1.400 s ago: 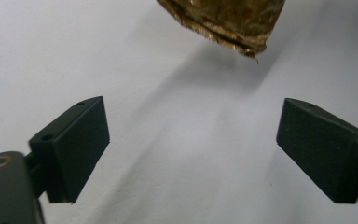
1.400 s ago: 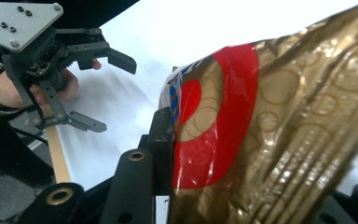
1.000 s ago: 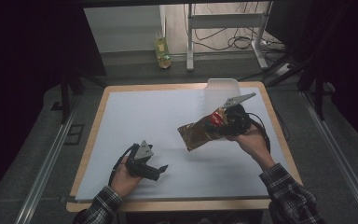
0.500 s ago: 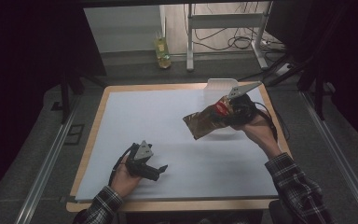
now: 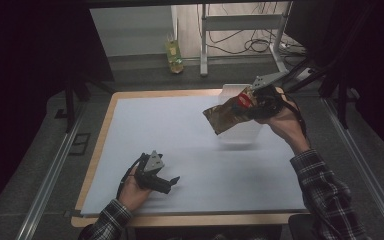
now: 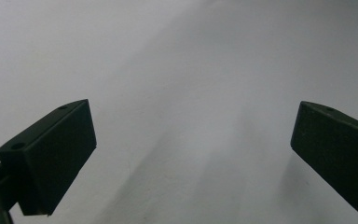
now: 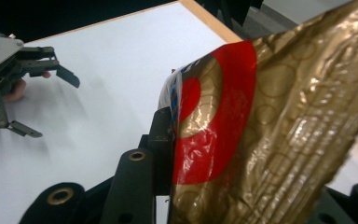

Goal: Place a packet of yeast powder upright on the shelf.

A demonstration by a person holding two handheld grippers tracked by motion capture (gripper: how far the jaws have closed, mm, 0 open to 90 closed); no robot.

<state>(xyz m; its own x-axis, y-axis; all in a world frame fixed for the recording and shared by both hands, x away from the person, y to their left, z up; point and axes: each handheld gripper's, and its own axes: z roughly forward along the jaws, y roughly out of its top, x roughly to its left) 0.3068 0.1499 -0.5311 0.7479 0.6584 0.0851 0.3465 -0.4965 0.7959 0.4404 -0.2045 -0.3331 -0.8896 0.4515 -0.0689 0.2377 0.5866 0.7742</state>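
My right gripper [image 5: 250,102] is shut on a crinkled golden snack bag [image 5: 225,116] with a red circle on it, and holds it in the air at the back right of the table. In the right gripper view the bag [image 7: 279,126] is pinched at its edge between the black jaws of my right gripper [image 7: 242,168]. A translucent white container [image 5: 240,134] stands on the sheet just below the bag. My left gripper [image 5: 169,184] rests near the front left, jaws wide apart. In its own view my left gripper [image 6: 193,154] has nothing but bare sheet between its jaws. The left gripper [image 7: 51,105] also appears far off.
A white sheet [image 5: 180,130] covers the wood-edged table. Beyond the far edge, a yellow-green bottle [image 5: 174,55] stands on the floor beside metal frame legs [image 5: 203,40]. Dark stands flank the table on both sides.
My right gripper has lifted the golden bag and carried it toward the back right, over the container. The left gripper has stayed put.
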